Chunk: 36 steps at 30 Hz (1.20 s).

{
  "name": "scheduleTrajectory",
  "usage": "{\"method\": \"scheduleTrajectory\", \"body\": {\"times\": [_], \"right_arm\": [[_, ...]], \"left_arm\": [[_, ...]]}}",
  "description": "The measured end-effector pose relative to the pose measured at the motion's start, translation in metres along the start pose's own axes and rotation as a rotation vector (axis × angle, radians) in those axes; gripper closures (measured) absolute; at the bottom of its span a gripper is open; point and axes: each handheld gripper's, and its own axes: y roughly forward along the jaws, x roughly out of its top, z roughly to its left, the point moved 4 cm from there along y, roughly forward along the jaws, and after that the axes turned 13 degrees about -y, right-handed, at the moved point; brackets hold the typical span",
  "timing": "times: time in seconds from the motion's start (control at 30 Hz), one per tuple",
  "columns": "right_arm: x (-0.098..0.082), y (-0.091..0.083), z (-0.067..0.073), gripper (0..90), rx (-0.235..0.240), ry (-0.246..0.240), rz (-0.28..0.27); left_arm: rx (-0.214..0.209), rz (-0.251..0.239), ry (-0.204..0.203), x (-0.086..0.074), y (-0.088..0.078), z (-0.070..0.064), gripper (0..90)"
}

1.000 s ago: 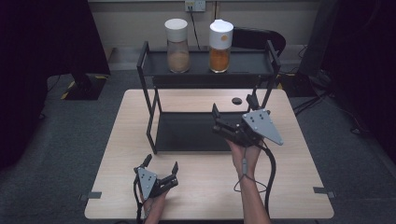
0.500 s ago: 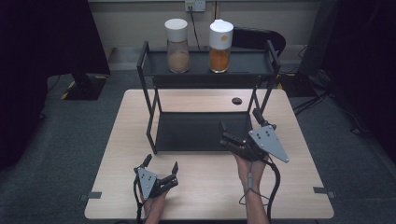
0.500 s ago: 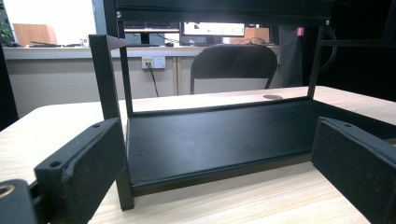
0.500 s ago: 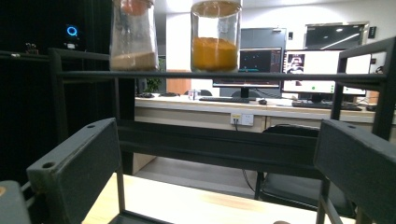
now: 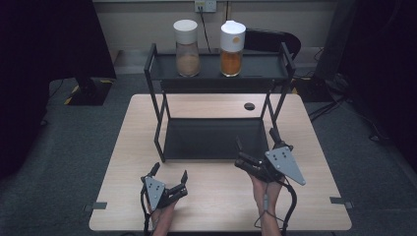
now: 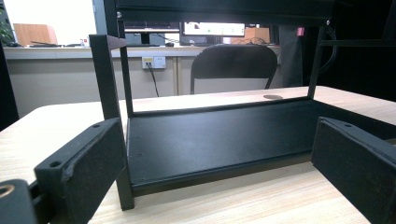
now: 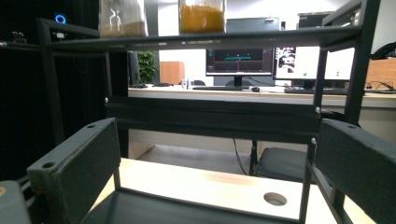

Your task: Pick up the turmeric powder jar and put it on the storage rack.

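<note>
A black two-tier metal rack (image 5: 215,139) stands on the wooden table (image 5: 137,128). On its top shelf sit a jar of brown powder (image 5: 187,48) and a jar of orange powder (image 5: 232,48), both white-lidded. My left gripper (image 5: 170,174) rests near the table's front edge, open and holding nothing, facing the rack's lower shelf (image 6: 215,140). My right gripper (image 5: 255,143) hovers at the front right corner of the lower shelf, open and holding nothing. The right gripper view shows both jars' bottoms, brown (image 7: 122,17) and orange (image 7: 201,15), from below.
A round cable hole (image 5: 249,106) lies in the table behind the rack. A black chair (image 5: 269,42) stands beyond the far edge. Bare table surface flanks the rack on both sides and along the front.
My right gripper has drawn back toward the front of the table and lowered, from over the lower shelf to its front right corner. The left gripper has stayed put.
</note>
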Motion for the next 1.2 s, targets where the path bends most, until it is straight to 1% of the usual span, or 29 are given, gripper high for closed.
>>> {"method": "scheduleTrajectory", "body": {"times": [0.1, 0.3, 0.43, 0.73, 0.9, 0.97, 1.2], "right_arm": [[-0.004, -0.003, 0.001, 0.0, 0.0, 0.0, 0.007], [-0.015, -0.01, 0.004, 0.0, -0.004, -0.001, 0.003], [-0.023, -0.014, 0.01, 0.0, -0.024, -0.009, 0.018], [-0.041, -0.021, 0.018, 0.0, -0.016, -0.006, 0.049], [-0.052, -0.024, 0.022, 0.0, -0.02, -0.009, 0.054], [-0.056, -0.025, 0.023, 0.0, -0.02, -0.006, 0.066], [-0.069, -0.03, 0.024, 0.0, -0.018, 0.003, 0.066]], "left_arm": [[0.0, 0.0, 0.0, 0.0, 0.0, 0.0, 2.4], [0.0, 0.001, 0.002, 0.0, 0.0, 0.0, 2.4], [0.0, 0.0, 0.0, 0.0, 0.0, 0.0, 2.4], [0.0, 0.001, 0.002, 0.0, 0.0, 0.0, 2.4], [-0.001, 0.001, 0.002, 0.0, 0.0, 0.0, 2.4], [0.0, 0.001, 0.002, 0.0, 0.0, 0.0, 2.4], [0.0, 0.0, 0.0, 0.0, 0.0, 0.0, 2.4]]}}
